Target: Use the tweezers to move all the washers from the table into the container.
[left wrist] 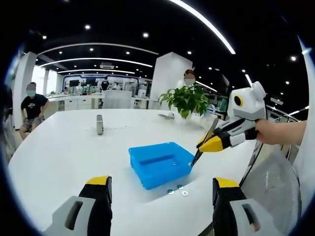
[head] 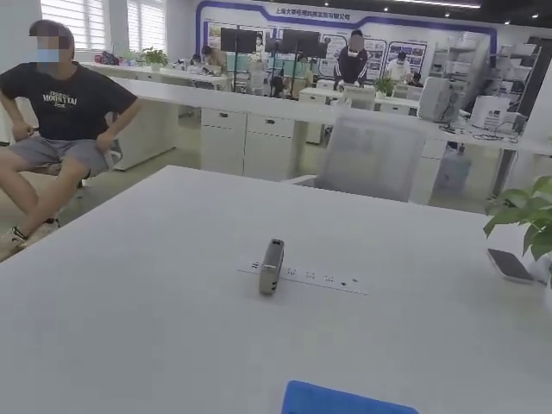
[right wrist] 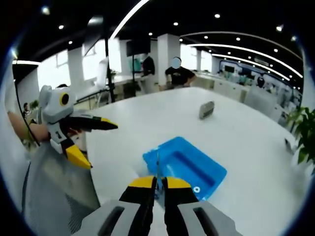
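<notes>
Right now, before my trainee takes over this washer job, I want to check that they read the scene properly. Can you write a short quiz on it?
1. True or false: the right hand-held gripper is shut on the tweezers.
2. Pick one: the washers not yet in the blue container lie (A) on the table just beside it, (B) next to the potted plant, (C) at the power strip.
3. Fill in: the jaws of the left hand-held gripper stand ____.

Key: 1 true; 2 A; 3 open.
</notes>
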